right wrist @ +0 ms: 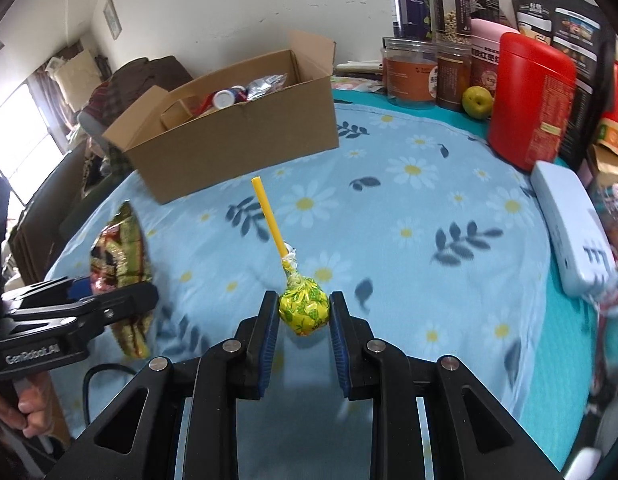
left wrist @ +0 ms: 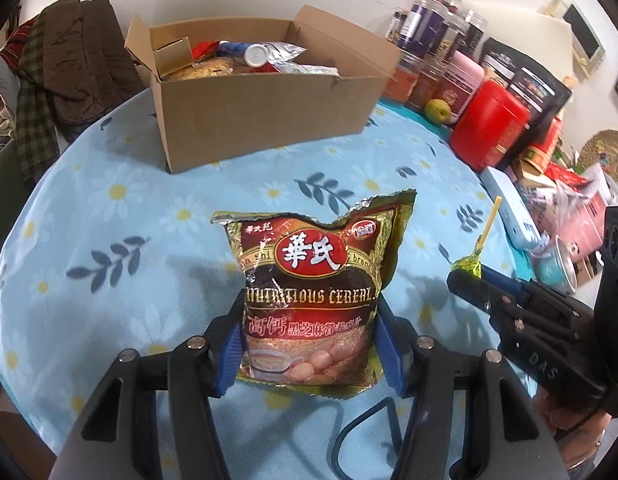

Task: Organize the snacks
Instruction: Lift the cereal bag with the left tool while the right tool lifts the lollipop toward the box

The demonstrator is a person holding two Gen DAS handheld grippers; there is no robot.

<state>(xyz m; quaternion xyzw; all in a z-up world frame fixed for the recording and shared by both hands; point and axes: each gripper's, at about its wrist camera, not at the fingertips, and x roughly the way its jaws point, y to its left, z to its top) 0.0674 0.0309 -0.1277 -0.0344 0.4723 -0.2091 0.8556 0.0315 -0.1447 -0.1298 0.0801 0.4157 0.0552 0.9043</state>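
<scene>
My left gripper (left wrist: 311,320) is shut on a red and gold cereal packet (left wrist: 313,280), its blue pads pressing the packet's two side edges above the cloth. In the right wrist view the same packet (right wrist: 123,256) hangs at the left in that gripper (right wrist: 121,300). My right gripper (right wrist: 303,312) is shut on a lollipop (right wrist: 303,310) in a yellow wrapper, its yellow stick pointing up and away. The left wrist view shows this lollipop (left wrist: 467,270) at the tip of the right gripper (left wrist: 465,280). An open cardboard box (left wrist: 265,116) (right wrist: 237,140) with several snacks inside stands at the far side of the table.
The round table (right wrist: 429,216) wears a blue daisy-print cloth. Jars, a red canister (right wrist: 529,100), a green apple (right wrist: 477,103) and dark pouches crowd the right side. A white power strip (right wrist: 569,232) lies by the right edge. Clothes are heaped on a chair (left wrist: 65,76) at the left.
</scene>
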